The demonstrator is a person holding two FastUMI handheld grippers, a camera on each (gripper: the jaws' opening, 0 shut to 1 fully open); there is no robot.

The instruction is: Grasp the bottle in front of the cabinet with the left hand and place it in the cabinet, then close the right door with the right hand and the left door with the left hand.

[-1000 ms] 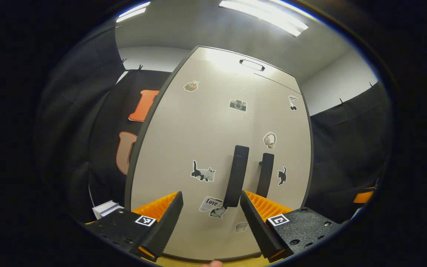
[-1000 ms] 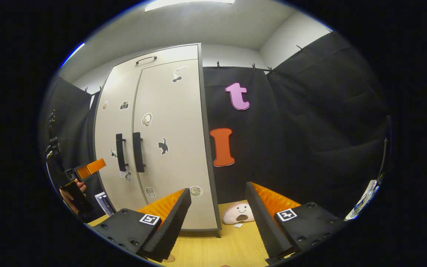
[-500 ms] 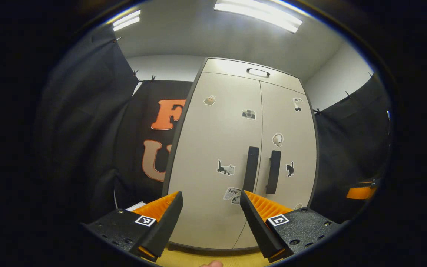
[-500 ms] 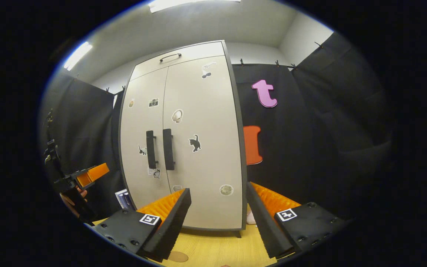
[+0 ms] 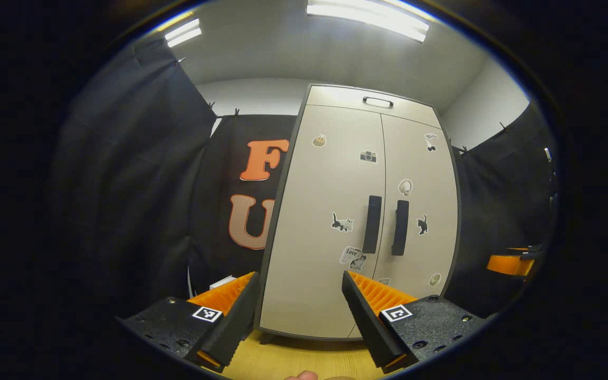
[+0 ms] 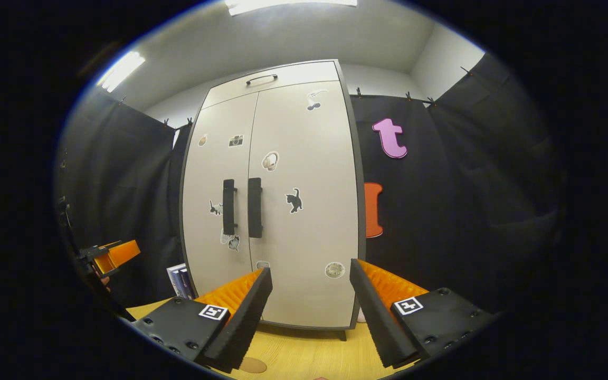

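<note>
The beige cabinet (image 5: pixel 357 211) (image 6: pixel 283 200) stands with both doors shut, its two black handles (image 5: pixel 386 231) (image 6: pixel 240 207) side by side at the middle seam. Stickers dot both doors. My left gripper (image 5: pixel 293 311) is open and holds nothing, some way back from the left door. My right gripper (image 6: pixel 306 311) is open too, facing the right door from a distance. At the right edge of the left gripper view is the right gripper (image 5: pixel 510 263). The left gripper (image 6: pixel 111 253) appears at the left of the right gripper view. No bottle is in sight.
The cabinet stands on a yellow wooden floor (image 6: pixel 304 353) (image 5: pixel 293 359). A small box with blue print (image 6: pixel 180 279) (image 5: pixel 222 282) sits by the cabinet's left foot. Black cloth walls close in on both sides.
The left door has swung fully shut. Both grippers have drawn back from the cabinet, which now looks smaller and more centred in each view.
</note>
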